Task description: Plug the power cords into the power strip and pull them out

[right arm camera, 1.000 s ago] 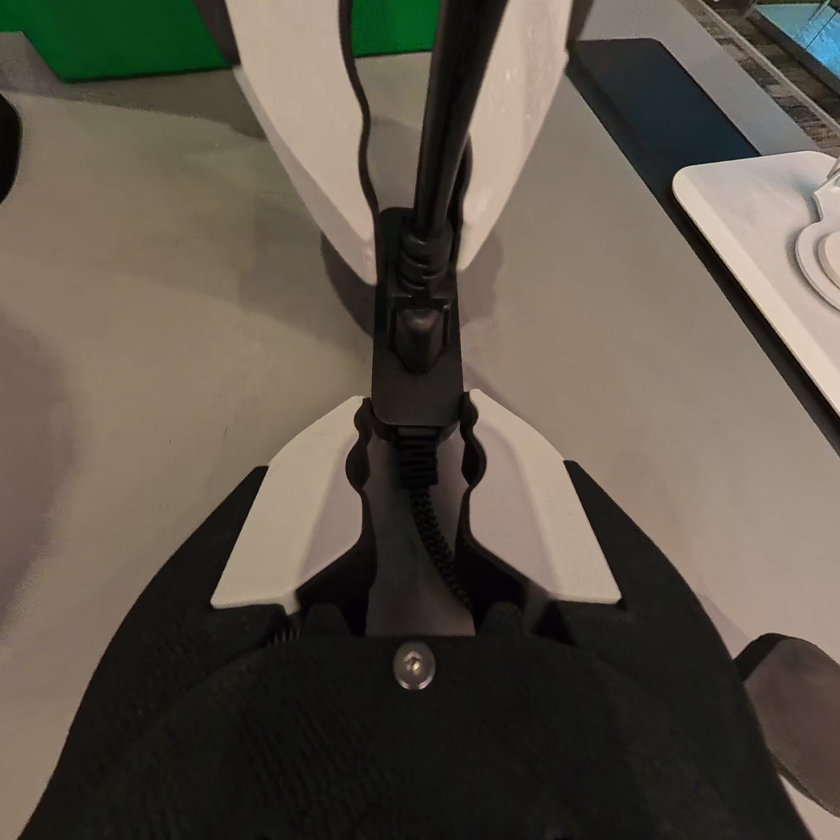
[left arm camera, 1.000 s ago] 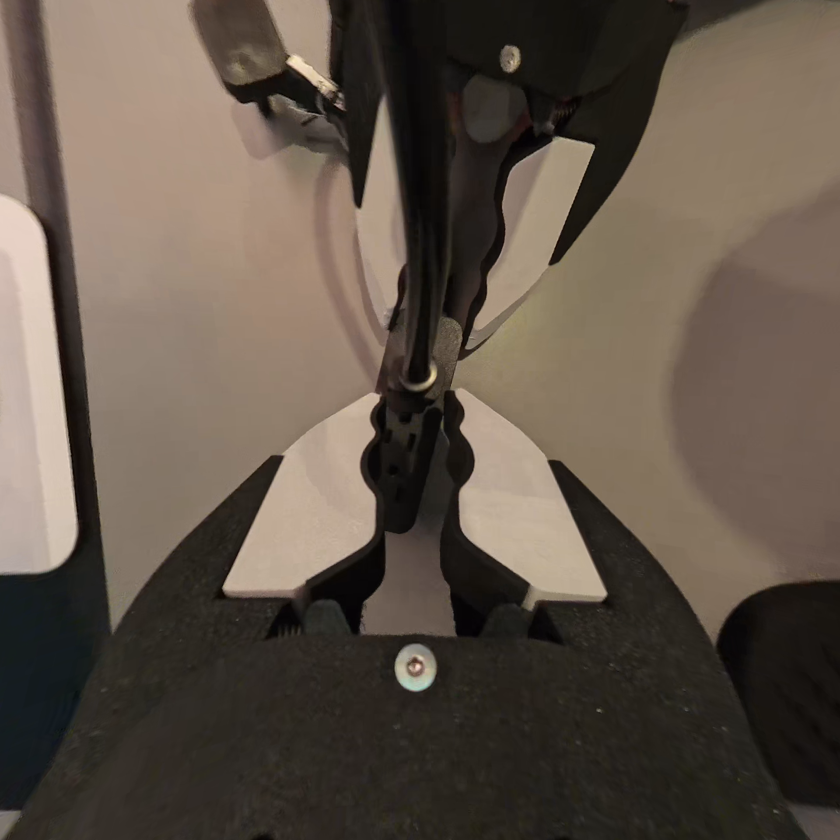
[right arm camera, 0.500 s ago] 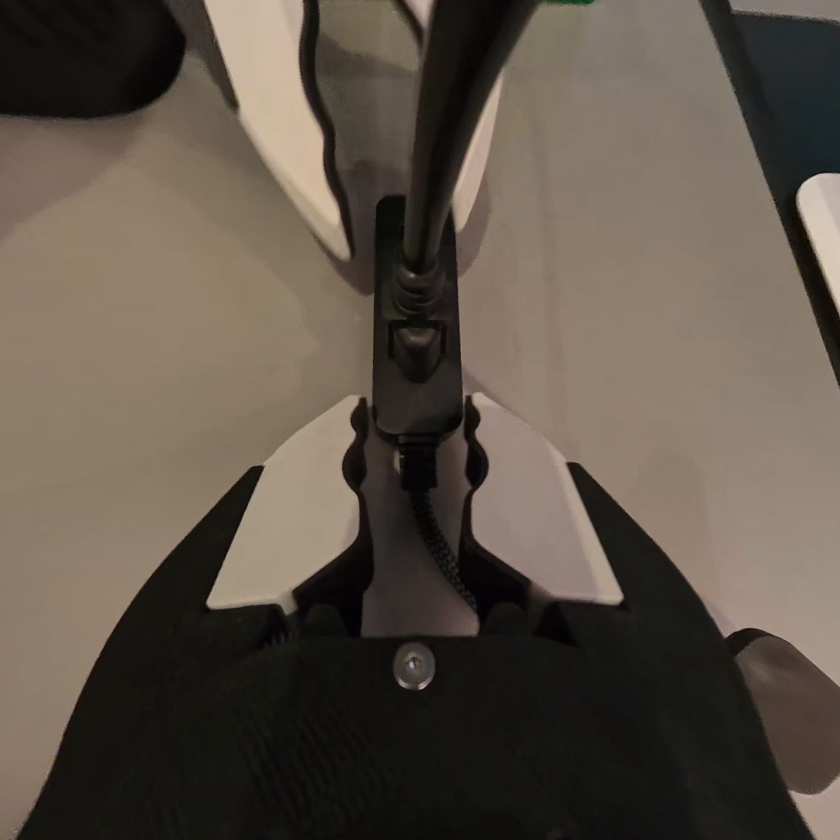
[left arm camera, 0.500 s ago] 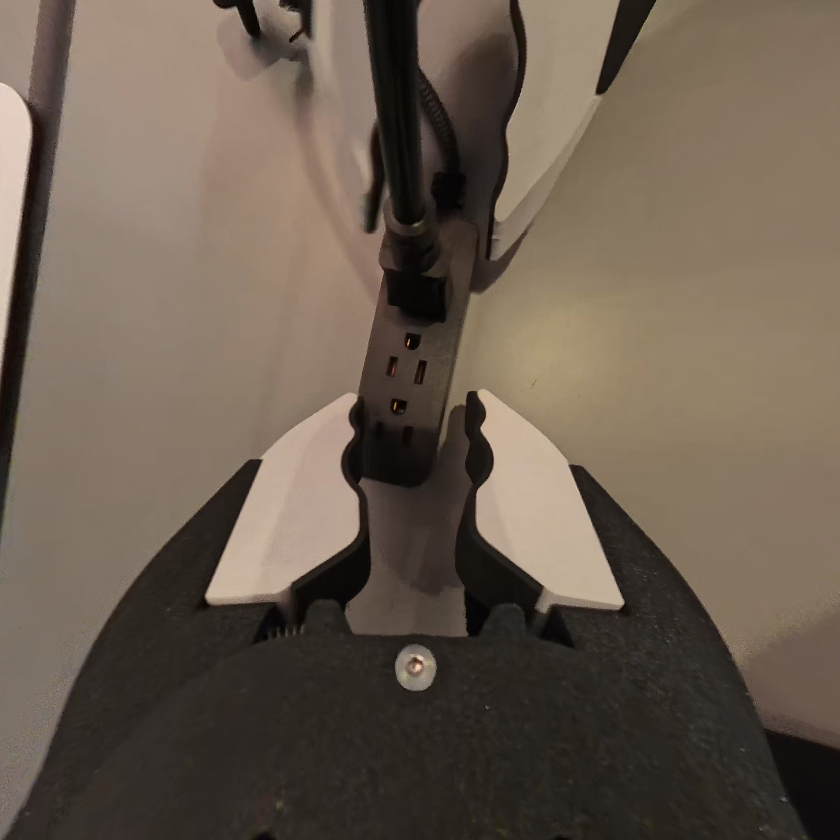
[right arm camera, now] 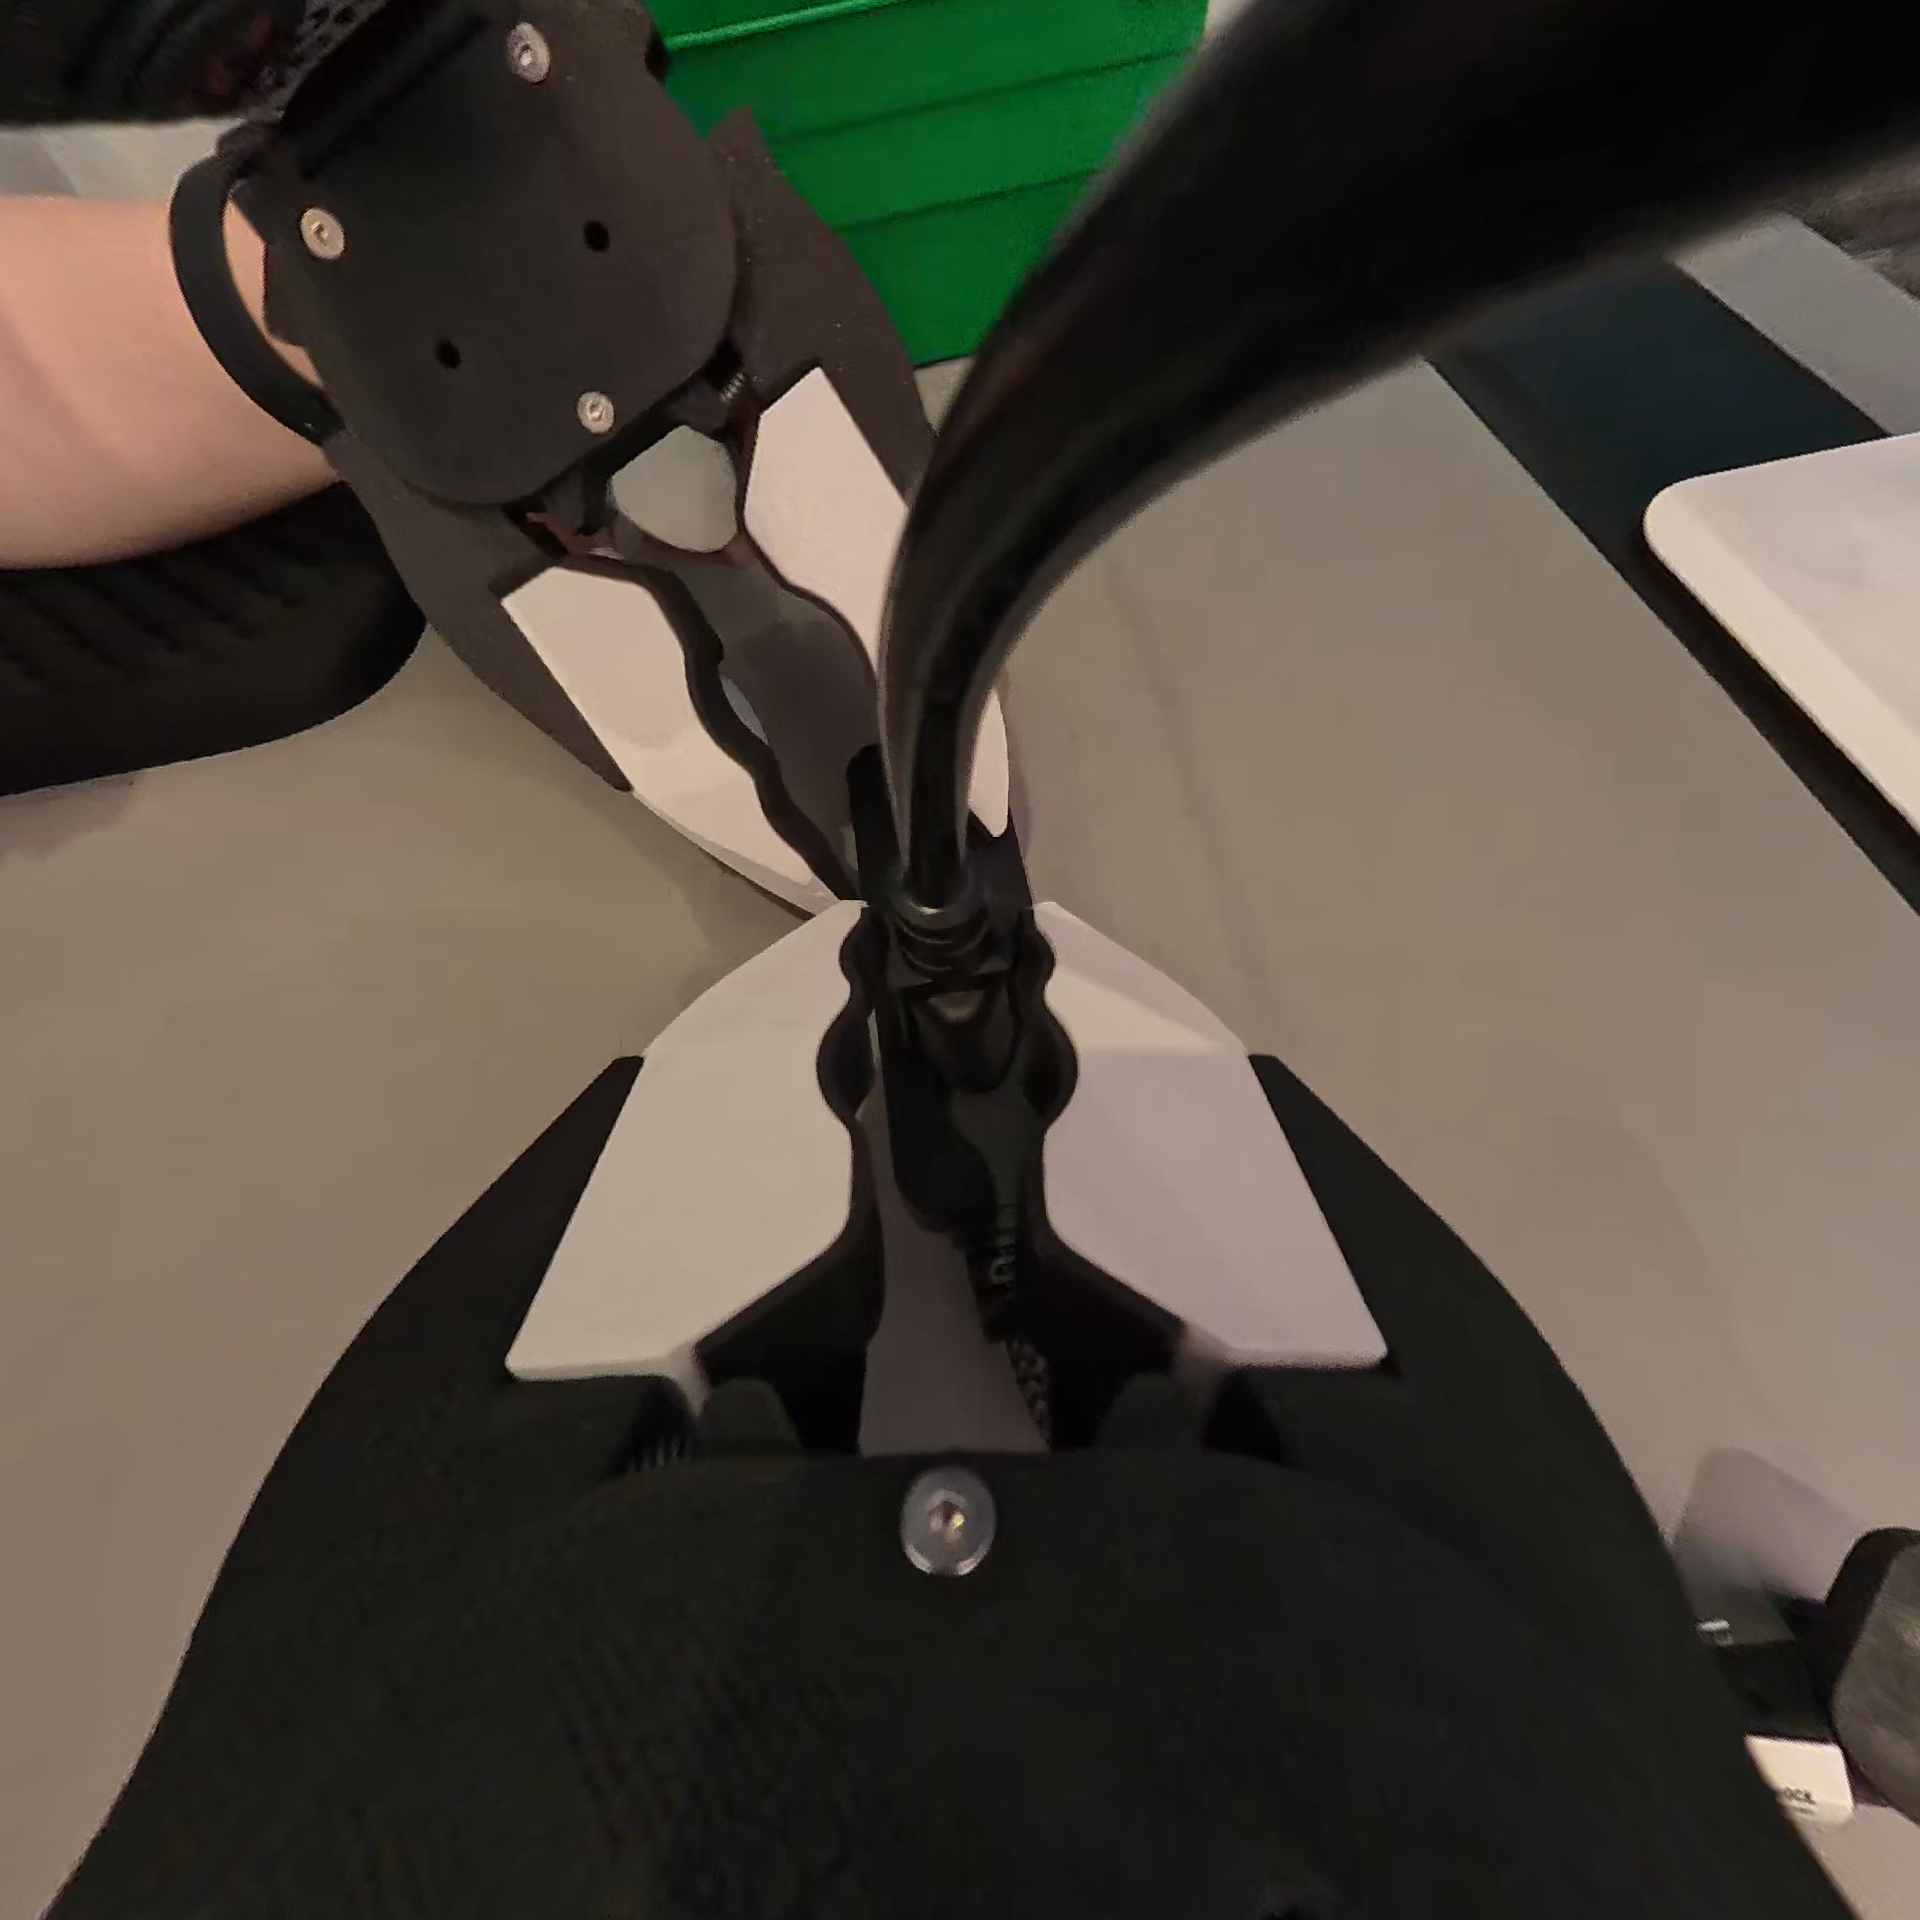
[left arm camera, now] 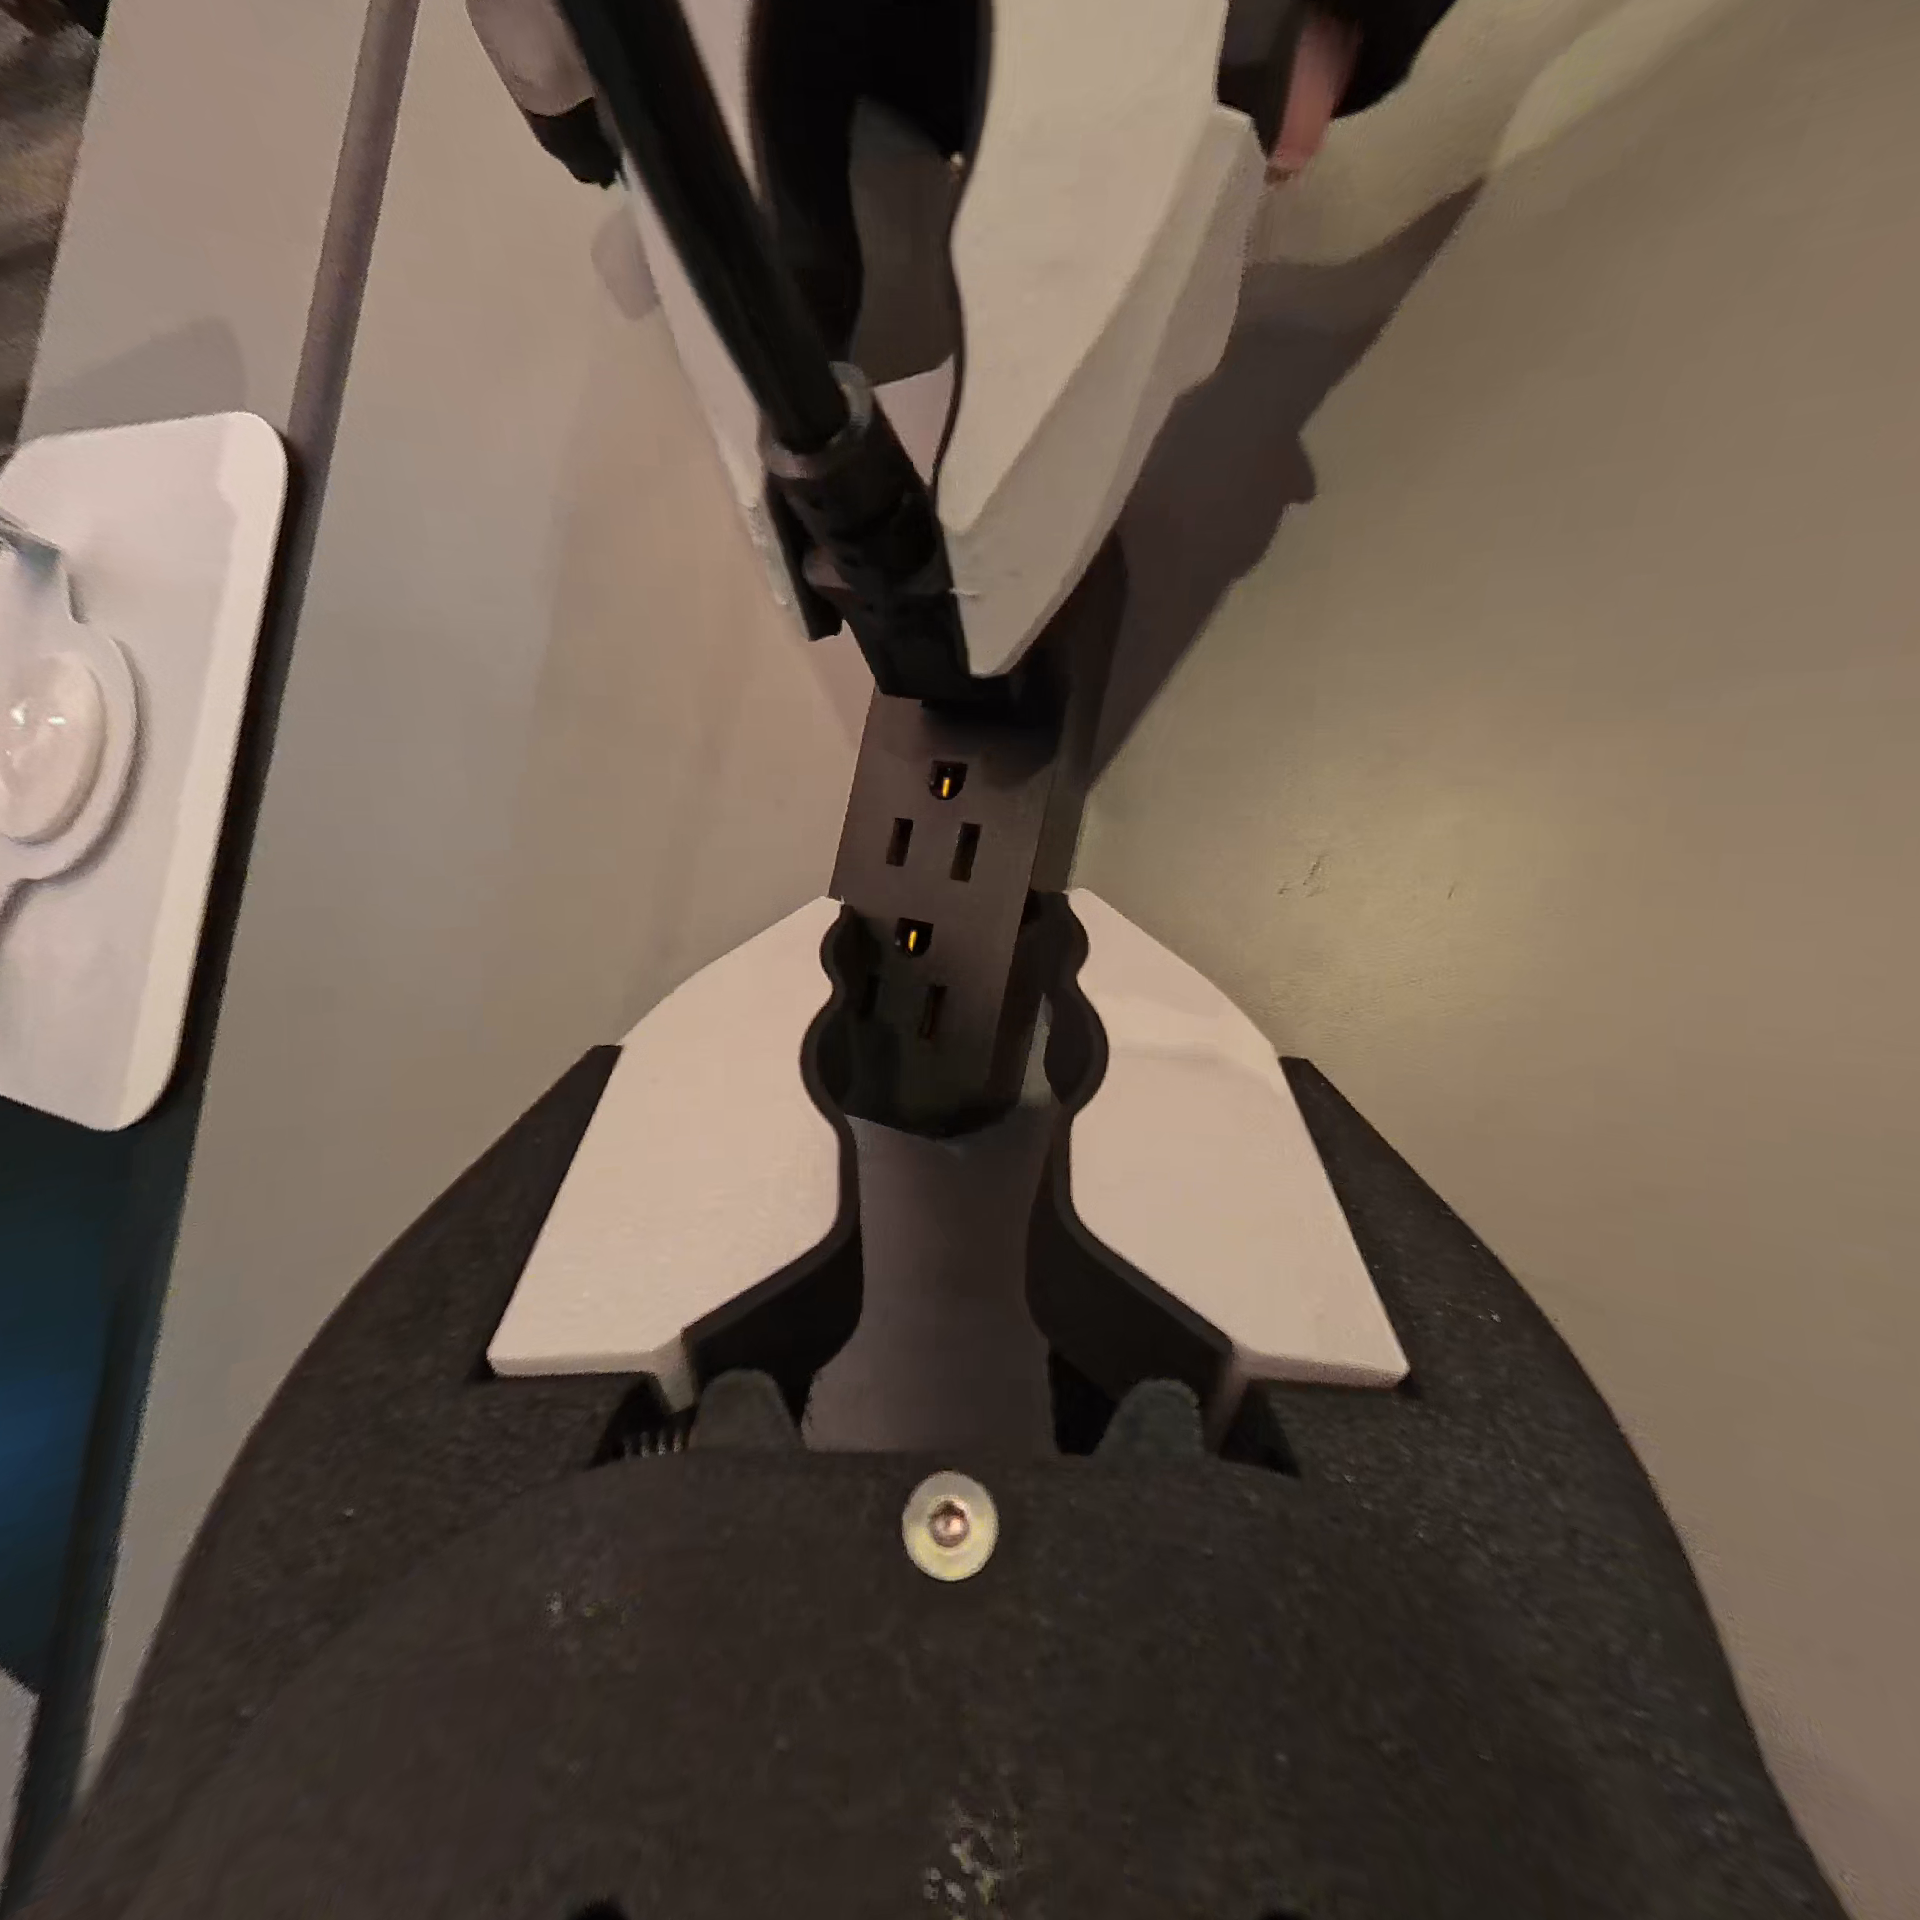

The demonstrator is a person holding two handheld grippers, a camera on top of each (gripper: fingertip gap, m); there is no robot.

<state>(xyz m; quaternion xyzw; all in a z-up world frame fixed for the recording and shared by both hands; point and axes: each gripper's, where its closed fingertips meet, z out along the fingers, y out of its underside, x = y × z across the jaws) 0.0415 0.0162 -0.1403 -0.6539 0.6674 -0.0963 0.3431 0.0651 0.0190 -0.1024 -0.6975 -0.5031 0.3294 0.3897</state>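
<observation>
Left wrist view: my left gripper (left arm camera: 940, 1023) is clamped on the near end of the power strip (left arm camera: 951, 883) at frame centre; two sockets face up, unused. Above it, the right gripper (left arm camera: 935, 582) pinches the plug (left arm camera: 883, 566) at the far socket.

Right wrist view: my right gripper (right arm camera: 948, 1023) is closed on the plug at centre, the thick cord (right arm camera: 1039, 416) arching toward the upper right. Risk: the plug looks tilted, so an angled pull may bind the prongs or twist the strip from the left grip.
</observation>
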